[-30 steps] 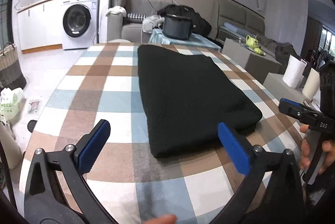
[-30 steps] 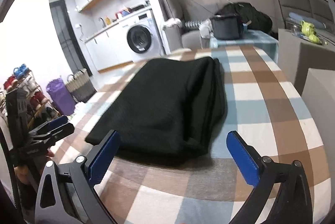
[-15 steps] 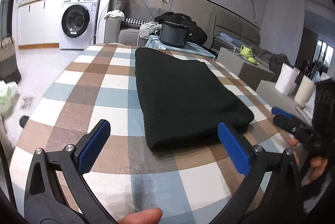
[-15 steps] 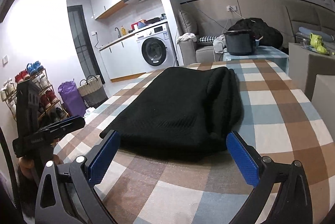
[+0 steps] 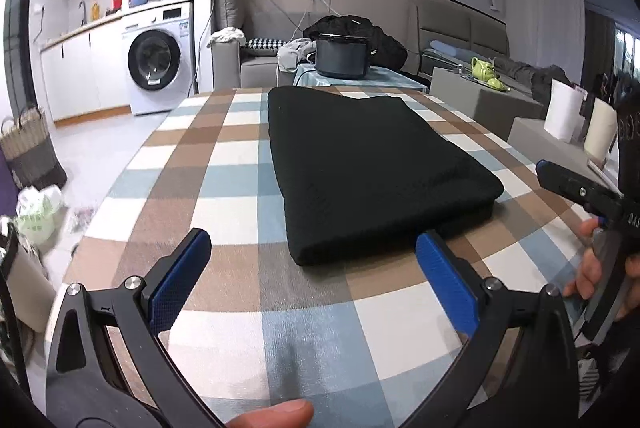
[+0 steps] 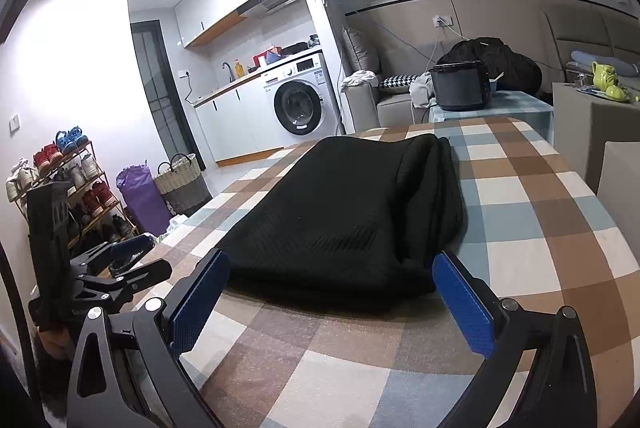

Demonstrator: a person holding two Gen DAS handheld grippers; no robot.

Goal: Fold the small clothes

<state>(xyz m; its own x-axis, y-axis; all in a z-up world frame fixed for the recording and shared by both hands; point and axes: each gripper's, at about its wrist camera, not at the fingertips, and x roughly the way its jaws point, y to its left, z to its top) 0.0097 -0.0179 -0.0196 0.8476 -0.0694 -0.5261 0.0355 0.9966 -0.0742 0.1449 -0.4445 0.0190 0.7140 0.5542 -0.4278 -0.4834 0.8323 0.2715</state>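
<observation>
Both tools have lowered, left tool (image 5: 312, 280) and right tool (image 6: 332, 298) wide open, empty.

Left claw (image 5: 312, 276): jaws spread wide, blue pads (image 5: 180, 282) well apart, nothing between them, held low and roughly level. A fingertip (image 5: 276, 416) shows at the bottom edge of its view. Right claw (image 6: 330, 302): jaws also wide apart, empty, similar low level pose. Right hand (image 5: 596, 268) wrapped around its handle, seen from the left wrist camera.
</observation>
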